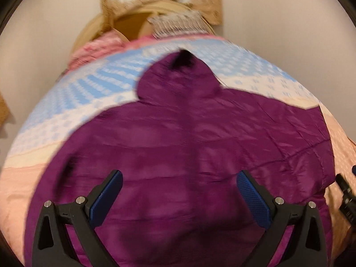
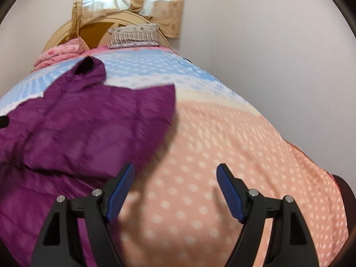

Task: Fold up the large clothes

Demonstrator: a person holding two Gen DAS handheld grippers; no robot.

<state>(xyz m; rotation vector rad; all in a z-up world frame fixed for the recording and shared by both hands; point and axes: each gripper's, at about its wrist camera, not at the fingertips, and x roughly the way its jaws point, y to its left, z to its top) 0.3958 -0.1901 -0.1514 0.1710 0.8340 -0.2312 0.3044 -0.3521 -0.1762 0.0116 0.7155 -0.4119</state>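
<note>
A bed fills most of both views, its bedspread (image 2: 222, 133) dotted white on peach nearer the cameras and on pale blue farther up. At the far end a cream, rounded headboard (image 2: 124, 21) stands against a plain pale wall (image 2: 278, 33). Behind it, beige lace curtains (image 2: 164, 6) hang over a bright window (daylight glows through). A pink quilt (image 2: 60, 52) and a patterned pillow (image 2: 133, 34) lie by the headboard.

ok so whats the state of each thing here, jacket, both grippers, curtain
purple jacket: spread flat on the bed, hood pointing toward the headboard, held by neither gripper
left gripper: open, over the jacket, nothing between the pads
right gripper: open, over the bedspread beside the jacket's edge, holding nothing
curtain: hanging drawn over the window
</note>
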